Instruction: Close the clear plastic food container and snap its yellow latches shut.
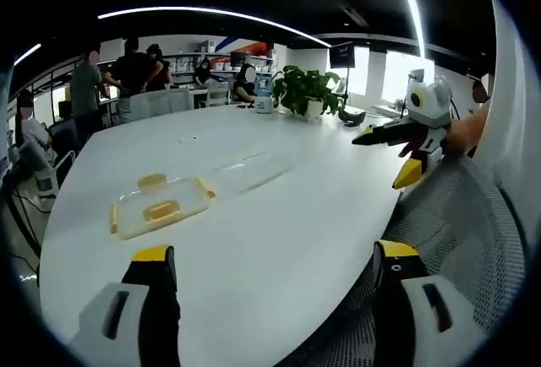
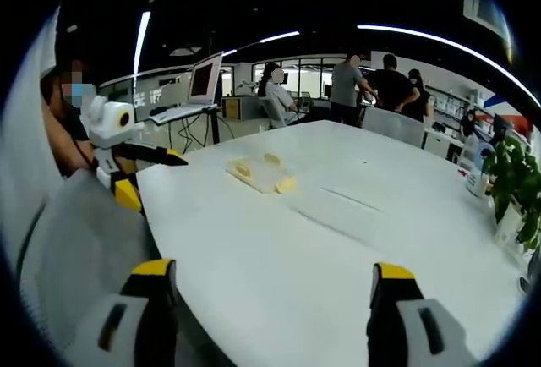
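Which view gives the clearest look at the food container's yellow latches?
The left gripper view: the container lies nearer, with yellow latches visible on several sides. In the right gripper view the container sits farther off and smaller, its latches showing as small yellow spots.

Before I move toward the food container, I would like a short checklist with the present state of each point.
1. Left gripper open, holding nothing: ok.
2. Right gripper open, holding nothing: ok.
3. Clear food container lies on the white table, apart from both grippers: ok.
4. Yellow latches snapped shut: cannot tell.
5. Lid seated on the container: cannot tell.
6. Table between grippers and container free of obstacles: ok.
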Tool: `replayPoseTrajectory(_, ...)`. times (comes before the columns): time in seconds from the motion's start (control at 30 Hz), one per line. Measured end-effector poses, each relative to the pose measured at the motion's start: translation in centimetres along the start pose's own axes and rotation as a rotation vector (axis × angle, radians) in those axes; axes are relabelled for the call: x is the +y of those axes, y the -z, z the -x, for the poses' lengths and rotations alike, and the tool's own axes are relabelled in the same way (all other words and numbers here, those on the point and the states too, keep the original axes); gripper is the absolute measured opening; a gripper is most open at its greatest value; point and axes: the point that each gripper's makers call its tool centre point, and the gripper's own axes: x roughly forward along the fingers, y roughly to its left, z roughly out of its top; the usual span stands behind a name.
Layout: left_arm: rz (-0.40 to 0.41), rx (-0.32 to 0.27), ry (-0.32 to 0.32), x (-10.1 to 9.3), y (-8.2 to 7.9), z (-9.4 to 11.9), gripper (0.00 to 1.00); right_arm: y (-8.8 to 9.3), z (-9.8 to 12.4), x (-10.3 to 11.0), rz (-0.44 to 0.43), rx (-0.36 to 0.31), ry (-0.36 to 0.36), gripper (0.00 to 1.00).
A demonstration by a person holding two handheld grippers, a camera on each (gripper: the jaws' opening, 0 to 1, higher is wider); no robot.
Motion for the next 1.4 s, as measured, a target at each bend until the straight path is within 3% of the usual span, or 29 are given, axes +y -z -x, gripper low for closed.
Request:
replayPoseTrajectory(1.0, -0.007, 0.004, -0.002, 0.11, -0.06, -0.04, 0.95, -0.12, -0.02, -0.12, 0.002, -0.001, 0.004, 0.95)
replayPoseTrajectory(1.4, -0.055, 0.013, -0.016, 0.83, -0.71, 0.15, 0.95, -0.03, -0.05, -0.20, 0.036, 0.023, -0.002, 0.95)
